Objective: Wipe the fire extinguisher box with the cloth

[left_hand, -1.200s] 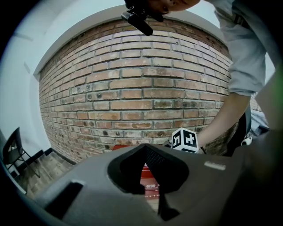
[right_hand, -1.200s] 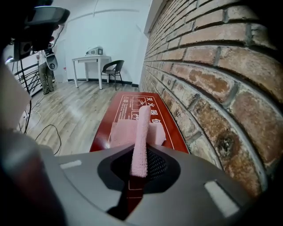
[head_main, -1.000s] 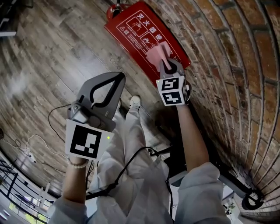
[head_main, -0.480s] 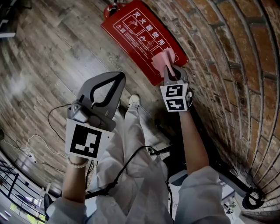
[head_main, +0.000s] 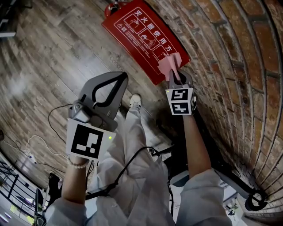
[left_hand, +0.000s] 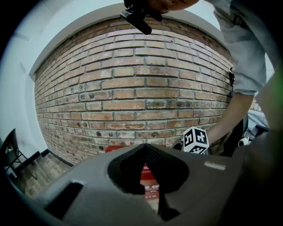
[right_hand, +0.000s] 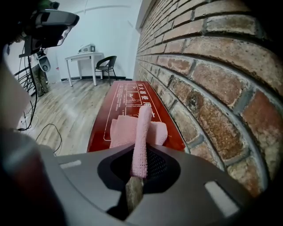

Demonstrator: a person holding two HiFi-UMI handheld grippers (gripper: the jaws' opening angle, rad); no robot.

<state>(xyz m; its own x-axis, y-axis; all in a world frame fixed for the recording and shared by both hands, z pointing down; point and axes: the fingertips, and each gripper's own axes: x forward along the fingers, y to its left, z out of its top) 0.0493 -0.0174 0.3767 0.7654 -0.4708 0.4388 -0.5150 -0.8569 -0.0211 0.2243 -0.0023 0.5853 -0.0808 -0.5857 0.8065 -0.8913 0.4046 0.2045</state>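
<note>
The red fire extinguisher box [head_main: 141,37] lies flat on the wood floor against the brick wall, its white printed lid facing up. My right gripper [head_main: 174,74] is shut on a folded pink cloth [head_main: 170,64], which rests on the box's near corner by the wall. In the right gripper view the cloth [right_hand: 141,128] stands up between the jaws and spreads over the red lid [right_hand: 126,103]. My left gripper [head_main: 120,78] hangs in the air left of the box, jaws together, holding nothing. Through its frame a bit of the box [left_hand: 148,174] shows.
The brick wall [head_main: 230,53] runs along the right. A red extinguisher [head_main: 113,9] sits at the box's far end. Cables [head_main: 53,128] trail on the floor at left. The person's legs and a shoe [head_main: 136,102] are below. A table and chair [right_hand: 95,64] stand far off.
My right gripper has slid the pink cloth along the lid toward the near corner by the wall. The left gripper has stayed where it was.
</note>
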